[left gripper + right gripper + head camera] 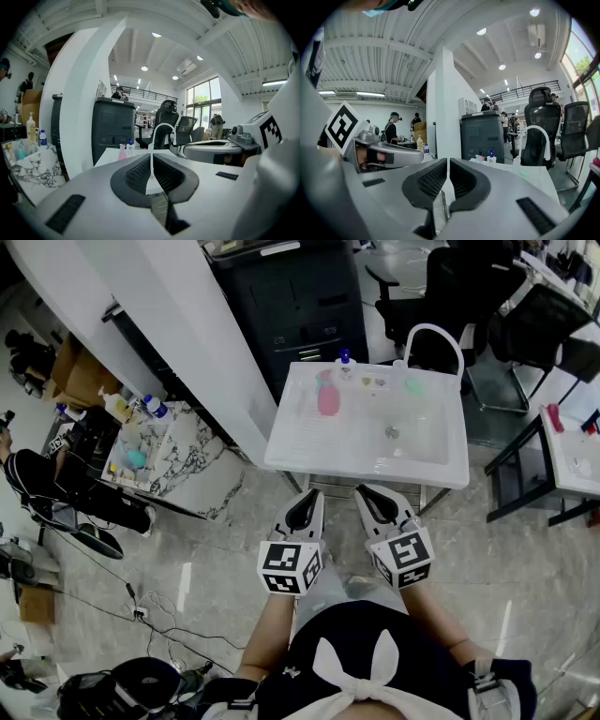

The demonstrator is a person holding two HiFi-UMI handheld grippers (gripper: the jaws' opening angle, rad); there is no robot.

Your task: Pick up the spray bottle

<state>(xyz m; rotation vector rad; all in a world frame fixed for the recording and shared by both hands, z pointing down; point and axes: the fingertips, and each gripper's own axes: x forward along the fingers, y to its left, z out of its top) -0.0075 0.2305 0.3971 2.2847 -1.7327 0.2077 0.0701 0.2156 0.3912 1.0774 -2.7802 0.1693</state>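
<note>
A smooth white rectangular sink [281, 442] with an arched white faucet [433, 331] stood ahead. The pink spray bottle [327, 396] stood upright on its left half, with a small blue-capped bottle [345, 358] near it at the back rim. The left gripper [311, 495] and right gripper [368, 491] were held side by side short of the sink, nearly level, their ribbed black jaws closed on nothing.

spray bottle [327, 397]: pink | sink [375, 461]: white | side table [194, 465]: black-veined marble
</note>
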